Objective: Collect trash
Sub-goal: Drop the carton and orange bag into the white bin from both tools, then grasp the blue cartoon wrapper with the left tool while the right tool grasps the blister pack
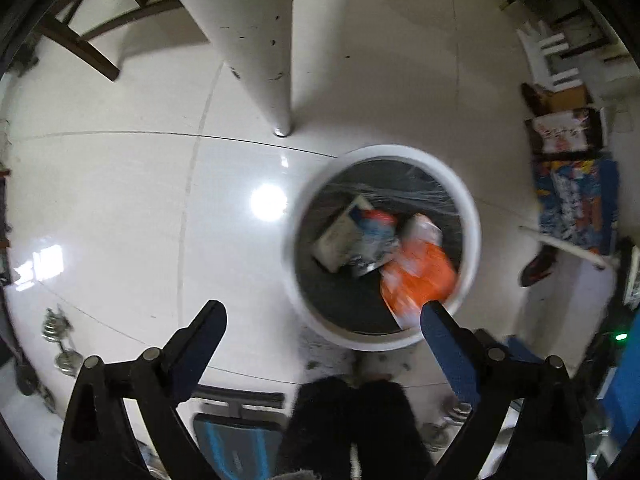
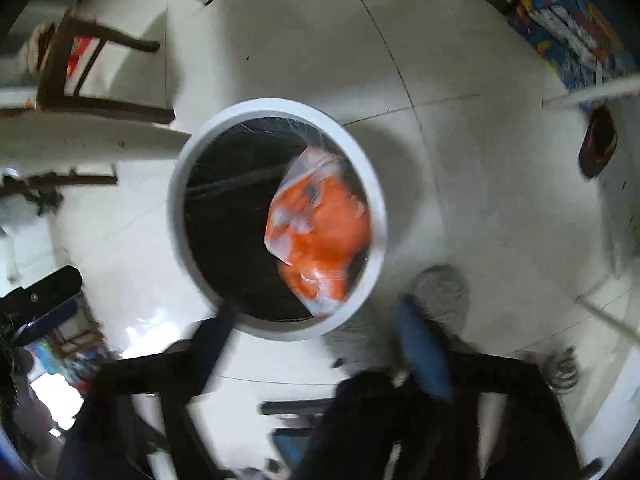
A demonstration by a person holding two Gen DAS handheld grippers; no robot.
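Both claws point down at the floor with their fingers spread wide and nothing between them: the left claw (image 1: 322,320) hangs over bare tile just beside the white bin (image 1: 472,216), its right finger crossing the bin's near rim, and the right claw (image 2: 316,320) straddles that same near rim in its own, more blurred view. The trash sits inside the bin's dark liner: an orange packet (image 1: 420,276) against the wall nearest the claws, a grey-and-blue wrapper (image 1: 374,240) touching it, and a pale carton (image 1: 340,236) beside that. From the right wrist the orange packet seems to ride high against the rim, though the blur makes it hard to tell whether it has settled. That is the main risk, as I judge it: a packet lying high on the wall could slide out over the rim, or a finger passing close could snag its clear film and drag it out. A finger could also knock the light bin and tip it across the glossy tile. The white table leg (image 1: 276,80) stands near the far side of the bin, the dark wooden chair (image 1: 80,44) further off, so a wide swing could strike either.
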